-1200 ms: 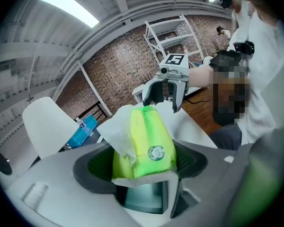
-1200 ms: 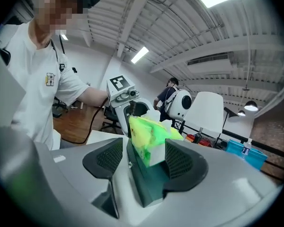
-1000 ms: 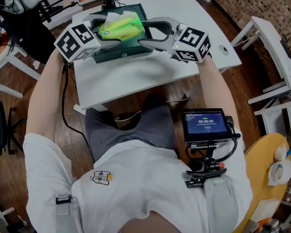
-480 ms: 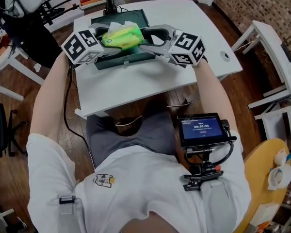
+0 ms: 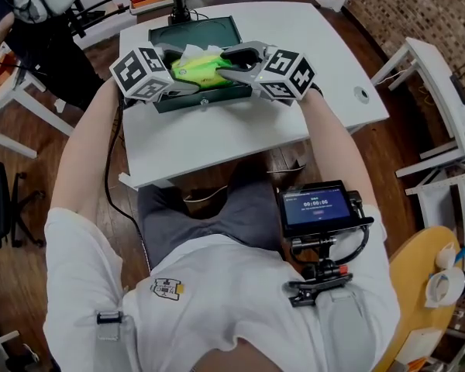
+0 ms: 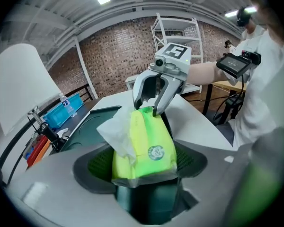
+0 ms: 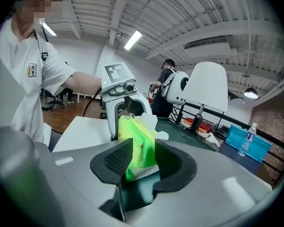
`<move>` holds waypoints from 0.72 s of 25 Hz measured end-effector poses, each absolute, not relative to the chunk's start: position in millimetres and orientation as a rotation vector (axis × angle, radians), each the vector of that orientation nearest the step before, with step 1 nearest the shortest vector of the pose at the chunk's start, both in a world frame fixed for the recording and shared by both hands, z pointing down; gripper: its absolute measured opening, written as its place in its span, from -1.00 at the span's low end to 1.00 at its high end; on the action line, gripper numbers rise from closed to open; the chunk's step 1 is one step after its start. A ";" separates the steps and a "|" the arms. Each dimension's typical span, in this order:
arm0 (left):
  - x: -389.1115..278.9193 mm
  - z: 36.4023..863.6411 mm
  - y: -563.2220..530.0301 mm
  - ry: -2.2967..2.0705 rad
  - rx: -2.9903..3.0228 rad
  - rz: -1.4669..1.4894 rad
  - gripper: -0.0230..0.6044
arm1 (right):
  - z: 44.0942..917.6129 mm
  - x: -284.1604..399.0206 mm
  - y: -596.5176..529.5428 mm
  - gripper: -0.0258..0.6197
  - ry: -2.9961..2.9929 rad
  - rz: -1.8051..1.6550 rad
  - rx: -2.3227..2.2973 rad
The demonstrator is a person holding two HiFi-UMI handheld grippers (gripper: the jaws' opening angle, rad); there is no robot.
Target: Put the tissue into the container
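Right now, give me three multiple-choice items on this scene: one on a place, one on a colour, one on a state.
1. Where is the tissue pack?
A. over the green container
B. on the floor
C. on a chair

2. What colour is its wrapper?
A. red
B. yellow-green
C. blue

3. The left tongs are:
A. open and empty
B. out of view
C. clamped on the pack

Answers:
1 A, the head view shows it inside the green container's outline.
2 B, it is bright yellow-green in every view.
3 C, both pads press on its sides.
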State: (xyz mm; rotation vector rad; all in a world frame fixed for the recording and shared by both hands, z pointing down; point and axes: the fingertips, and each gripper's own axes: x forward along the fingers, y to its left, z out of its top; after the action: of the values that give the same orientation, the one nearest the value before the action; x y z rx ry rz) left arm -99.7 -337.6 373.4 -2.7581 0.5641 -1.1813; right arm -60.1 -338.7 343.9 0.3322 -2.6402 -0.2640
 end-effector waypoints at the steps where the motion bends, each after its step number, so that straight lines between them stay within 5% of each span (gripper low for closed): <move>1: -99.8 374.6 -338.5 0.562 -2.762 -1.188 0.19 | 346.5 -60.8 -339.8 -0.49 -2.633 -0.261 0.332; 18: -102.2 369.6 -344.3 0.563 -2.774 -1.134 0.44 | 370.2 -64.9 -344.1 -0.55 -2.483 -0.306 0.325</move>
State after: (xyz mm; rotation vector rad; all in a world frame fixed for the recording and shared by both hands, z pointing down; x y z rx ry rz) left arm -102.2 -344.3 369.6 -2.7740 0.5625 -1.1345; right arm -64.9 -344.1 370.2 0.3247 -2.4830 -0.3058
